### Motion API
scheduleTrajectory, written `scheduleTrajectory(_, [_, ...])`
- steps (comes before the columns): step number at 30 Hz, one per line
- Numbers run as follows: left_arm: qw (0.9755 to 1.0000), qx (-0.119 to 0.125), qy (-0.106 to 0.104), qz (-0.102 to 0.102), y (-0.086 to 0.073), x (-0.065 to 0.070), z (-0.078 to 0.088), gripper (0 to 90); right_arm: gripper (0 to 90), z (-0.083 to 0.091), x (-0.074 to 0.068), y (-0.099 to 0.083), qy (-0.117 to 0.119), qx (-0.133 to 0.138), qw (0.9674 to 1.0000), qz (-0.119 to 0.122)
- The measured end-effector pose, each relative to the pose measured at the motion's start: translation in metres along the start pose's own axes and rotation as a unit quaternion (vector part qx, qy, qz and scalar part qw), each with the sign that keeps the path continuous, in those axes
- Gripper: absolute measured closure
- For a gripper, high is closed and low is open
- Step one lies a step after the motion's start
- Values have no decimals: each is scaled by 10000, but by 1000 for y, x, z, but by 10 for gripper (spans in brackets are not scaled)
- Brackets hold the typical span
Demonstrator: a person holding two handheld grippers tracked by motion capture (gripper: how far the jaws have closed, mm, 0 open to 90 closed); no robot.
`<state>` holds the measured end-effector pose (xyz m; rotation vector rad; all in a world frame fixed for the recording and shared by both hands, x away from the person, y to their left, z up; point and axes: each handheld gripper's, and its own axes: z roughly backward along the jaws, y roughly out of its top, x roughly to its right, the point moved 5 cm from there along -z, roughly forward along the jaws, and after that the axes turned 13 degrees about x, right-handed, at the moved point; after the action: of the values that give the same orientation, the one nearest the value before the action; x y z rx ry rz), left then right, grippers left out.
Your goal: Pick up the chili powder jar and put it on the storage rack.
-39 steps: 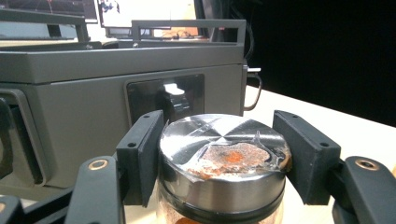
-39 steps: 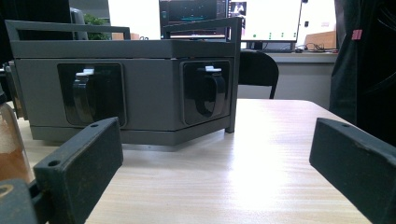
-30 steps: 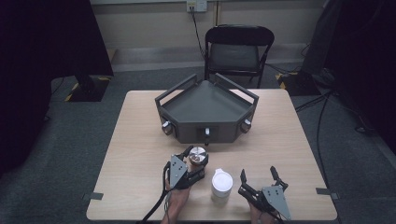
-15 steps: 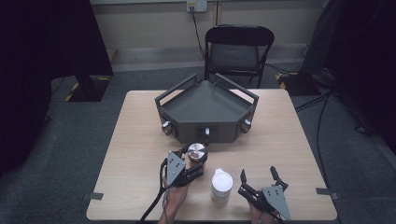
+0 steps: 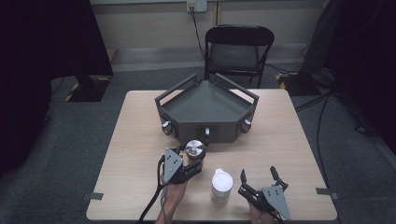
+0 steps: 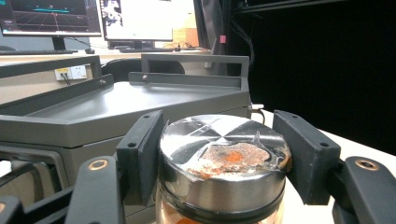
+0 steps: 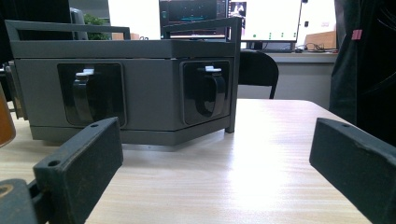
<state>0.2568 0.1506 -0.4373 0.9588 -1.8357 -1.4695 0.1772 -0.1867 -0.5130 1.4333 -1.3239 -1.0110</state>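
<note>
A grey six-sided metal box [image 5: 205, 112] with rail handles along its top sits on the middle of a light wooden table [image 5: 130, 140], and everything else is placed from it. Just in front of the box's near face, the left gripper [image 5: 190, 164] has its jaws closed on a small jar with a shiny metal lid [image 5: 194, 149]; in the left gripper view the two black jaws press against either side of the jar lid [image 6: 223, 161], whose foil seal is torn and dusted with orange powder, and the box's top [image 6: 116, 105] rises right behind it. Nearer the person than the box and to the right of the held jar, a white cup-shaped container [image 5: 221, 185] stands on the table, apart from both grippers. The right gripper [image 5: 259, 179] is further right of that container, near the table's front edge, its jaws spread wide with nothing between them. In the right gripper view the box [image 7: 126, 88] shows two dark recessed pockets with curved handles in its side faces.
</note>
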Motion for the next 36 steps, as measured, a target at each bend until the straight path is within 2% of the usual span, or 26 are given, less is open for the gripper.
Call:
scheduleTrajectory(12, [10000,-2,50,-73,11,-5,-8,358,13,0,0,0,0,0,10000,1])
scheduleTrajectory(15, [10000,-16,47,10,13,-8,-10,358,13,0,0,0,0,0,10000,0])
scheduleTrajectory(18, [9999,-42,141,1,17,-11,-15,358,13,0,0,0,0,0,10000,1])
scheduleTrajectory(25, [9998,-66,207,-9,23,-14,-20,358,13,0,0,0,0,-1,10000,0])
scheduleTrajectory(31, [9991,-78,400,-122,31,-11,-26,358,13,0,0,0,0,1,10000,0])
scheduleTrajectory(36, [9986,-59,524,-92,41,-13,-31,357,13,0,0,0,6,2,10000,-4])
